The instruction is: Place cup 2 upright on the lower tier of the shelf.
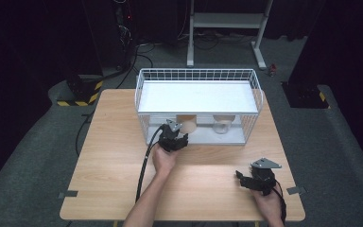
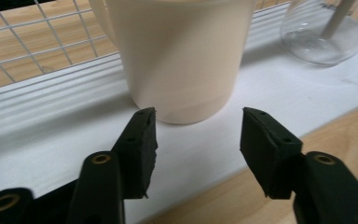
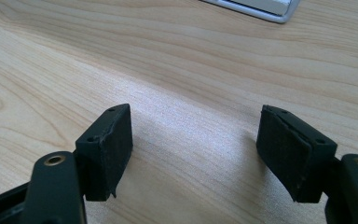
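A cream cup point(image 1: 187, 124) stands on the white lower shelf of a white wire rack point(image 1: 198, 75). Seen from the left gripper view, the cup point(image 2: 182, 60) rises just beyond the jaw tips, and my left gripper point(image 2: 198, 135) is open with only bare white shelf point(image 2: 51, 135) between its pads. From above, the left gripper point(image 1: 176, 135) sits at the rack's front edge, pointed at the cup. My right gripper point(image 1: 242, 178) rests near the table's front right; its jaws point(image 3: 196, 140) stand open over bare wood.
A clear glass flask point(image 1: 223, 125) point(image 2: 326, 32) with a white rod in it stands on the same shelf, right of the cup. The rack's upper shelf is a white panel with wire walls. The wooden table point(image 1: 113, 156) stretches out to the left.
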### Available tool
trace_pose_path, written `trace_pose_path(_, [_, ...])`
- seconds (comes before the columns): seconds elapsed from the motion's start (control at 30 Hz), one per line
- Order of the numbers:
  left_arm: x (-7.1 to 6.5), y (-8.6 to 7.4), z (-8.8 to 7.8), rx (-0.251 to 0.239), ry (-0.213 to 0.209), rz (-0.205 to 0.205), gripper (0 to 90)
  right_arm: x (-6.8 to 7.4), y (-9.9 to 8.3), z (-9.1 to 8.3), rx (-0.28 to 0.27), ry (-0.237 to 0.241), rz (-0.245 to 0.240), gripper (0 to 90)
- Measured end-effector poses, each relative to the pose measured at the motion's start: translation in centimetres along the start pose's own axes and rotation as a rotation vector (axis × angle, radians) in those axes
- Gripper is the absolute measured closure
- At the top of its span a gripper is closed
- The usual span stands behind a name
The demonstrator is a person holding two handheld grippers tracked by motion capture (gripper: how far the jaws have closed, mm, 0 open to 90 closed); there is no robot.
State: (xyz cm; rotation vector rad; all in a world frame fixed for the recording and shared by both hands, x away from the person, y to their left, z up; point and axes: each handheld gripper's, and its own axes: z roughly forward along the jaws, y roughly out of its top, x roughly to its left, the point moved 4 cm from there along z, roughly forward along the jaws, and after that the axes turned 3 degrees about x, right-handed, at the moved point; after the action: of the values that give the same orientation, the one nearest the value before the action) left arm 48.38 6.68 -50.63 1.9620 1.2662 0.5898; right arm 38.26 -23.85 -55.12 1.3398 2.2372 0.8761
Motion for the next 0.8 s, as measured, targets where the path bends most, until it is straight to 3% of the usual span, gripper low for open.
trace_pose_path(0.23, [0.3,-0.2,-1.4,-0.023,-0.009,0.012,39.4,0.0,0.0,0.0,0.0,0.0,0.0,26.7])
trace_pose_path(0.8, [1.0,-1.1,-4.9,-0.048,-0.023,0.015,37.4,0.0,0.0,0.0,0.0,0.0,0.001,26.7])
